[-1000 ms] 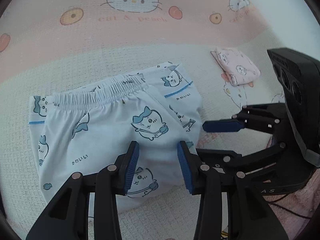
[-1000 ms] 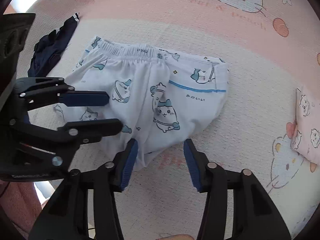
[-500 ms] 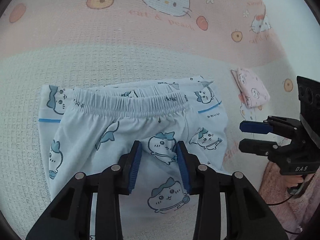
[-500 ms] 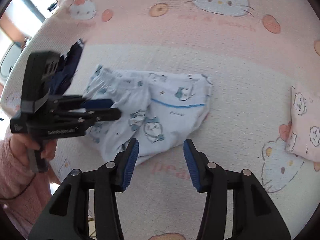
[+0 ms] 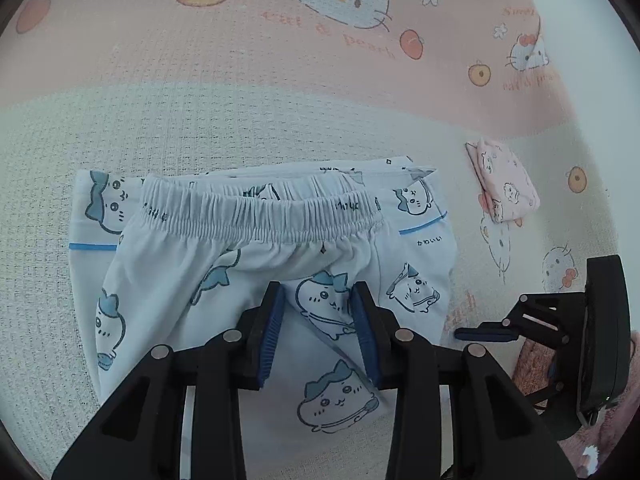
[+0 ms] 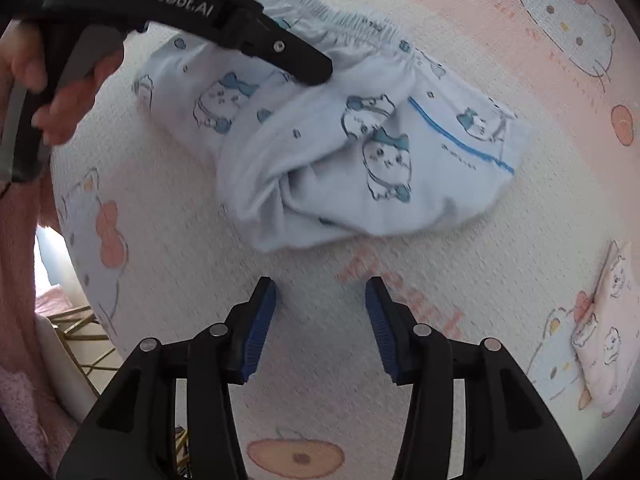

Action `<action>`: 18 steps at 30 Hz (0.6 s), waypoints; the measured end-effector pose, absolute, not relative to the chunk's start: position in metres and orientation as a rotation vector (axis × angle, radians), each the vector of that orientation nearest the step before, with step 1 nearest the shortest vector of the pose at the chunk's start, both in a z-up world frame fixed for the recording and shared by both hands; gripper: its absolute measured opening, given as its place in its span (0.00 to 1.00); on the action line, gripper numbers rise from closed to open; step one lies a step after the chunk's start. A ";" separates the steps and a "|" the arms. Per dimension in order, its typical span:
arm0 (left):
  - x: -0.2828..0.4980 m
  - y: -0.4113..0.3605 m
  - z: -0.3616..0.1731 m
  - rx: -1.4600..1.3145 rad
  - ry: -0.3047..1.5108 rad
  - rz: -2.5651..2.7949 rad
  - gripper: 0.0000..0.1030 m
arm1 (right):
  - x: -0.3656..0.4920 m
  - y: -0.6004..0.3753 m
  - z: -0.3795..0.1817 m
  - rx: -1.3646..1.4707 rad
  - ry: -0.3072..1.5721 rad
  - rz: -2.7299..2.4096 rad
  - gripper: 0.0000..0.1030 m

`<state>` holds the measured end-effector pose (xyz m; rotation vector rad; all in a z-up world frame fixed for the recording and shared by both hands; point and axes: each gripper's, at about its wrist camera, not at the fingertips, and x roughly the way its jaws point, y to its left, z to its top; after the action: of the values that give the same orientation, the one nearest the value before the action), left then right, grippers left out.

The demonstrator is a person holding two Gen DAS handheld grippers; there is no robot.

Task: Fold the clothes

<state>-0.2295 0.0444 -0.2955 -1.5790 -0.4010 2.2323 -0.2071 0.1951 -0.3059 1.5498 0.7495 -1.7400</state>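
Pajama shorts (image 5: pixel 248 280) lie folded on the cartoon-print blanket (image 5: pixel 240 80); left claw (image 5: pixel 318 304) hovers spread over them, right claw (image 6: pixel 320 300) spread above bare blanket.

— What do the two tools look like?

— The left gripper (image 5: pixel 318 300) and the right gripper (image 6: pixel 320 294) are alike: matte black plastic linkage arms with round silver rivets at the joints, ending in two fingers (image 6: pixel 260 320) faced with ribbed blue pads. The left one's handle carries white lettering, "GenRobot.AI", and one small screw.

— And the person?

— A hand (image 6: pixel 48 92) wraps that handle; the sleeve (image 6: pixel 24 280) is fluffy pink fleece. A thin dark cable runs beside the wrist.
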 end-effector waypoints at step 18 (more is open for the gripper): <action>-0.175 -0.013 -0.292 -1.840 0.070 2.270 0.47 | -0.236 0.211 -0.281 1.577 0.723 -2.151 0.50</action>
<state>-0.1746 -0.0132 -0.2917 -1.8402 0.0703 2.2702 -0.2365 0.2106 -0.2810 1.5765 0.7225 -2.1505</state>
